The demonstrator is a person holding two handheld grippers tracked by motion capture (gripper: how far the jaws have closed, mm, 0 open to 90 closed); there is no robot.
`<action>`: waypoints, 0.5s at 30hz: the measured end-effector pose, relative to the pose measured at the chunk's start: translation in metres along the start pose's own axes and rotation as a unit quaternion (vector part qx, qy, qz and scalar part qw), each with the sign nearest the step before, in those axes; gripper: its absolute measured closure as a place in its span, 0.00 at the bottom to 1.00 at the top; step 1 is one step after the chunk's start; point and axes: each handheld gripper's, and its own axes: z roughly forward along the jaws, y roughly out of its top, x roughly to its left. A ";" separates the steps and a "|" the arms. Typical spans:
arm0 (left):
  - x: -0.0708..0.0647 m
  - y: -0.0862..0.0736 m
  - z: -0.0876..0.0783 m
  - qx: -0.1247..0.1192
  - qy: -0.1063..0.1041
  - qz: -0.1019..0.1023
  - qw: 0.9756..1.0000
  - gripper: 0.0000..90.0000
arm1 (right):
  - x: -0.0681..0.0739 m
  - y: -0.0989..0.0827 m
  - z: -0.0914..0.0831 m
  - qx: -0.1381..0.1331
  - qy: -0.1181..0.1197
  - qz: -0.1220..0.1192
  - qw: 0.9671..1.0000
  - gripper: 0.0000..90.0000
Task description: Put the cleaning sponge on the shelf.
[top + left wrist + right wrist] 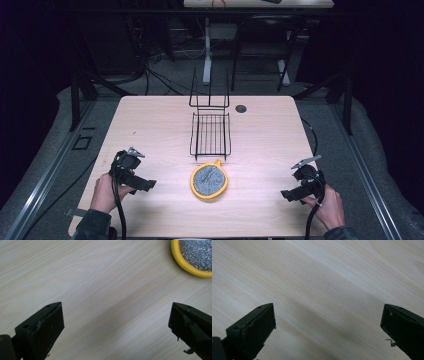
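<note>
Hovering both tongs over the table (150, 130), nothing grabbed.
Left tongs (150, 184) and right tongs (286, 195) spread wide; yellow-rimmed scrubber (209, 181) lying between, just in front of wire rack (210, 134).

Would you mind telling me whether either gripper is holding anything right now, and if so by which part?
Nothing is held. The left gripper and right gripper are both open over bare table, apart from the pad.
</note>
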 end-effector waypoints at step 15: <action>-0.021 0.024 0.001 -0.004 -0.014 0.035 0.999 0.00 | 0.000 0.000 0.000 0.001 0.003 0.003 1.000 0.00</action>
